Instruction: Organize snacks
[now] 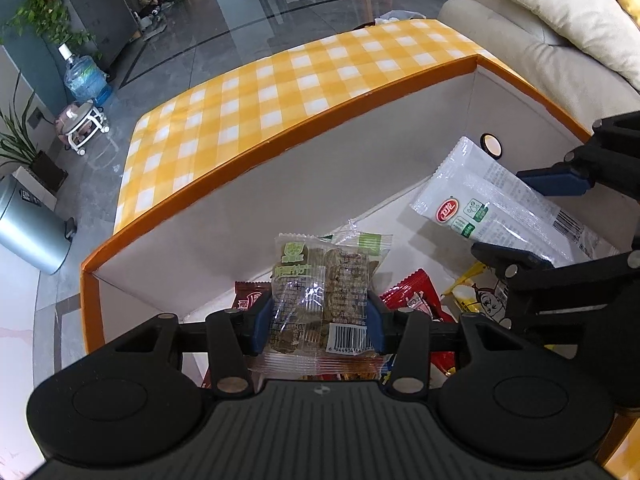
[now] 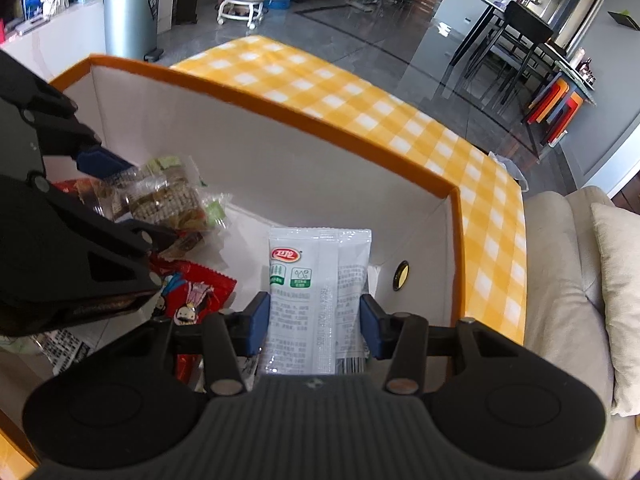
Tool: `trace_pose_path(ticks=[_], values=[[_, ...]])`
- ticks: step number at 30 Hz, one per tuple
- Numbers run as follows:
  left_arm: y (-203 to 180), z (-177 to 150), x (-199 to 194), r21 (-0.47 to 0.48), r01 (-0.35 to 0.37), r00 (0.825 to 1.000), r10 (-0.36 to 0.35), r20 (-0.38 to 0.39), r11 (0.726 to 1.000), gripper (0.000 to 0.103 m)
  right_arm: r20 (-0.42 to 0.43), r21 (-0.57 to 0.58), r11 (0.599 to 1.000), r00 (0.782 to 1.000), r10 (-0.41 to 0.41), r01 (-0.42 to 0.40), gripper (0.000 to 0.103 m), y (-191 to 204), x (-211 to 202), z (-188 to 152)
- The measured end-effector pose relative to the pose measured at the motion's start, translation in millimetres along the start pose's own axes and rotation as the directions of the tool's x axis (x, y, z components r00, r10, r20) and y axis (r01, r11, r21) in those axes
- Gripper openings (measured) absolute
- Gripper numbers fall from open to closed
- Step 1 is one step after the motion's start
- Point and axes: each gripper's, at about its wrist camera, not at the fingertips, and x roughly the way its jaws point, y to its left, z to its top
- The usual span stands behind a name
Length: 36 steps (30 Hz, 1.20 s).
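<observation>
While both hover inside the box [image 1: 280, 148], left fingers [image 1: 262, 320] clamp a clear snack packet [image 1: 320, 300], right fingers [image 2: 256, 320] clamp a white packet [image 2: 316, 300].

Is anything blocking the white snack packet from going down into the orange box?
Nothing visible does. The white packet, held in the right gripper, already hangs inside the orange box, with bare floor beneath it; other snacks lie off to the side.

We see glossy clear plastic on the green-labelled snack packet [image 1: 320, 300], matt white film on the long pouch [image 2: 318, 300], smooth, perhaps cardboard, box walls [image 1: 280, 200], and a polished stone-like floor [image 1: 224, 28].
</observation>
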Motion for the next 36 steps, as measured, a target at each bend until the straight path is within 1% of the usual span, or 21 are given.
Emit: trace_pose_path(ticks=[5, 8, 10, 11, 12, 15, 19, 22, 25, 30, 32, 36], values=[[-0.6, -3.5, -1.3, 0.003, 0.006, 1.0, -0.006, 0.007, 1.0, 0.059, -0.011, 0.01, 1.0, 1.0, 0.004, -0.003, 0.048, -1.2, -0.7, -1.7], [-2.5, -4.6, -5.0, 0.027, -0.006, 1.0, 0.006, 0.015, 1.0, 0.063, -0.001, -0.004, 1.0, 1.0, -0.011, 0.011, 0.055, -0.1, -3.9, -3.3], [-3.4, -4.6, -8.6, 0.054, -0.019, 1.0, 0.018, 0.019, 0.998, 0.07, 0.0, -0.016, 1.0, 1.0, 0.0, 0.0, 0.062, -0.4, -6.4, -2.0], [-4.4, -4.7, -11.3, 0.069, -0.028, 0.999, 0.027, 0.022, 0.997, 0.072, 0.001, -0.022, 1.0, 1.0, 0.008, -0.008, 0.067, -0.5, -7.9, -2.0], [-4.7, -5.3, -15.0, 0.084, -0.035, 0.999, 0.033, 0.027, 0.996, 0.075, 0.002, -0.031, 0.999, 1.0, 0.015, -0.015, 0.069, -0.5, -10.3, -2.0], [-3.1, -8.1, -26.5, 0.101, -0.035, 0.998, 0.03, 0.05, 0.994, 0.075, 0.015, -0.053, 0.998, 0.999, 0.035, -0.034, 0.075, -1.3, -19.9, -1.6], [3.0, -12.4, -46.0, 0.079, -0.036, 0.996, 0.029, 0.089, 0.996, 0.076, 0.046, -0.016, 0.999, 0.998, 0.048, -0.047, 0.077, -6.8, -35.9, -1.0], [6.7, -17.4, -66.8, 0.055, -0.053, 0.989, 0.045, 0.14, 0.997, 0.076, 0.086, 0.042, 0.998, 0.996, 0.04, -0.043, 0.078, -11.3, -52.1, -4.1], [7.8, -23.9, -87.6, 0.035, -0.083, 0.98, 0.075, 0.182, 0.996, 0.076, 0.131, 0.103, 0.994, 0.991, 0.013, -0.027, 0.079, -13.8, -70.4, -9.8], [10.9, -38.5, -122.0, 0.003, -0.128, 0.96, 0.123, 0.253, 0.992, 0.077, 0.202, 0.209, 0.978, 0.979, -0.031, -0.012, 0.081, -13.1, -108.8, -22.4], [12.9, -45.4, -135.1, -0.02, -0.13, 0.952, 0.13, 0.278, 0.991, 0.077, 0.231, 0.25, 0.968, 0.972, -0.049, -0.01, 0.084, -10.8, -124.6, -28.6], [15.5, -61.4, -163.7, -0.072, -0.105, 0.935, 0.124, 0.332, 0.992, 0.077, 0.282, 0.305, 0.952, 0.956, -0.084, -0.006, 0.087, -4.0, -157.1, -44.8]])
